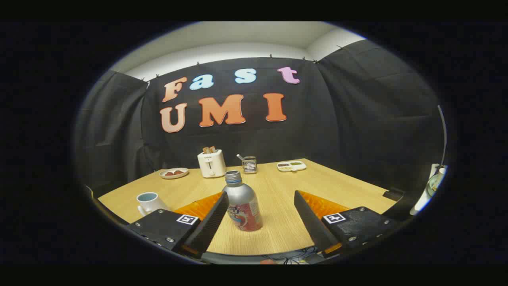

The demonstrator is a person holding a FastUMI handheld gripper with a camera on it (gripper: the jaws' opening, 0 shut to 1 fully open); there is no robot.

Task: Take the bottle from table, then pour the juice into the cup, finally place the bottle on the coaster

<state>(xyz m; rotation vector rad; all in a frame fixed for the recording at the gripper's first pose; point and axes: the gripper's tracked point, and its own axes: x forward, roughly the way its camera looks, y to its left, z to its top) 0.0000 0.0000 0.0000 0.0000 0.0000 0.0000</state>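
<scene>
A silver metal bottle (243, 202) with a red and white label and an uncapped threaded neck stands upright on the wooden table (278, 234). It is between my fingers, right against the left finger (212, 224), with a wide gap to the right finger (311, 222). My gripper (262, 194) is open and low over the near part of the table. A white cup (149, 201) with a pale blue inside stands just beyond the left finger, to the left of the bottle.
Along the table's far edge stand a small plate with red pieces (174, 173), a white toaster (211, 163), a clear holder (249, 164) and a white divided dish (291, 166). A small black object (393, 194) lies at the table's right edge.
</scene>
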